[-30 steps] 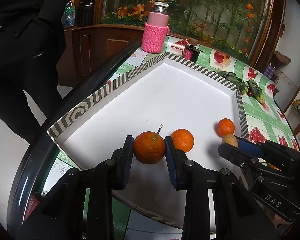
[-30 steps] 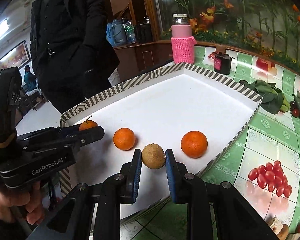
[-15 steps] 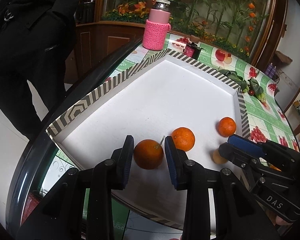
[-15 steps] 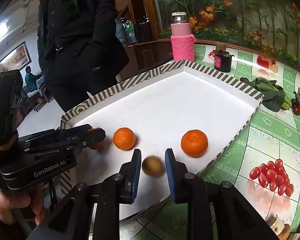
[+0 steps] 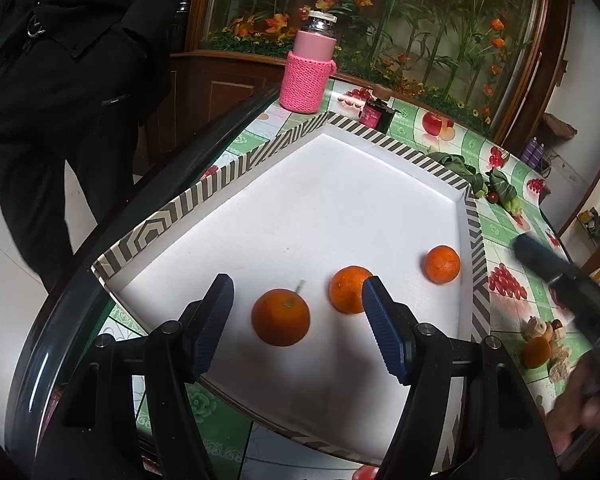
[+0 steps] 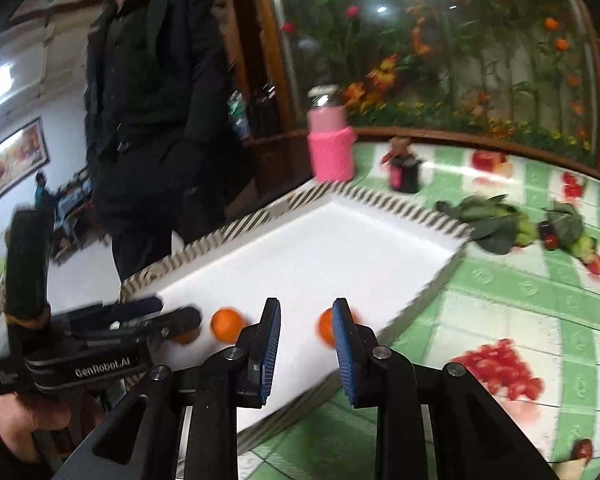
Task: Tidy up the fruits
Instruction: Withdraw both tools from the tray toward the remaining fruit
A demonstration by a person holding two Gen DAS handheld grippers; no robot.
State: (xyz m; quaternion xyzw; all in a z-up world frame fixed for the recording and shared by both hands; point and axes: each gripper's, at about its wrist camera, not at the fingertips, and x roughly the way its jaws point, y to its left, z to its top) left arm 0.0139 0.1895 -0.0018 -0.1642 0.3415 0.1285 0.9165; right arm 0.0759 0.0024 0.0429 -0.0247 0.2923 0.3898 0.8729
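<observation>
Three oranges [image 5: 281, 317] [image 5: 350, 289] [image 5: 442, 264] are coloured deep orange. The tray [image 5: 320, 216] is white inside, and its rim is banded in grey-and-white stripes and chevrons. The table [image 5: 508, 216] is covered in green-and-white checks printed with red fruit. The bottle [image 5: 309, 68] is wrapped in bright pink knit. The left claw [image 5: 296, 316] is black, with blue ribbed pads [image 5: 382, 330].

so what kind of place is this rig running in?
Probably a home or restaurant dining room: a table under a fruit-print cloth, a glass-fronted cabinet of artificial flowers, a knit-sleeved bottle, and framed art on the far wall.
</observation>
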